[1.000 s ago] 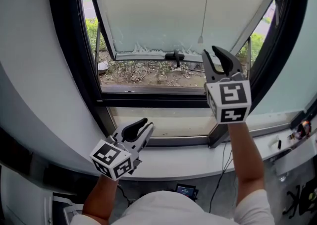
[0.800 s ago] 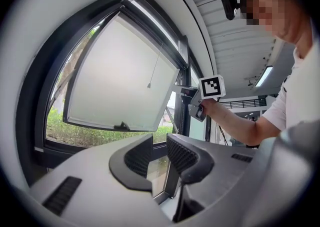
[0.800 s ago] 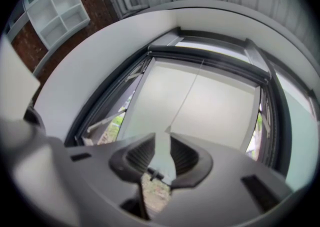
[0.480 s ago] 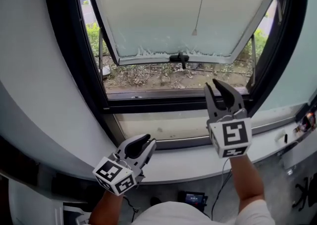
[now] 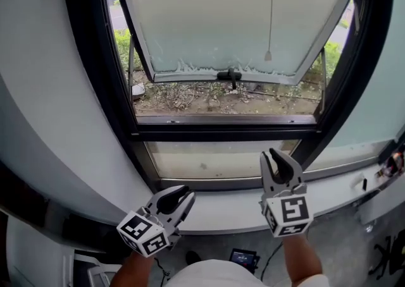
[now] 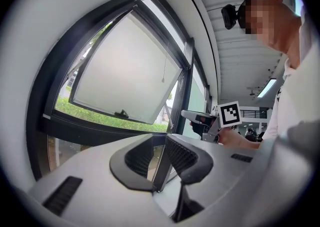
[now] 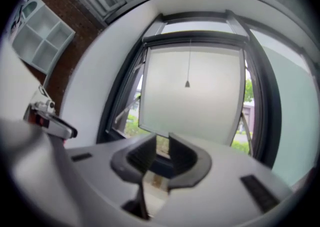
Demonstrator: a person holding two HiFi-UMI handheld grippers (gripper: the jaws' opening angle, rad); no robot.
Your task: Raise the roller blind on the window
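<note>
Dark-framed window above grass, sash tilted outward.

Head view: pull cord hanging free before the pale sash, weight at its end. Well below the cord, right gripper, jaws closing with nothing between them. Lower and left of the cord, left gripper, jaws slightly apart, empty. Roller blind itself not distinguishable.

Left gripper view: cord far ahead, gap between the 2 jaws narrow and clear.

Right gripper view: cord straight ahead and above, untouched.

Likely risk: reaching up with jaws too narrow, knocking the cord, setting it swinging and missing the grasp.
</note>
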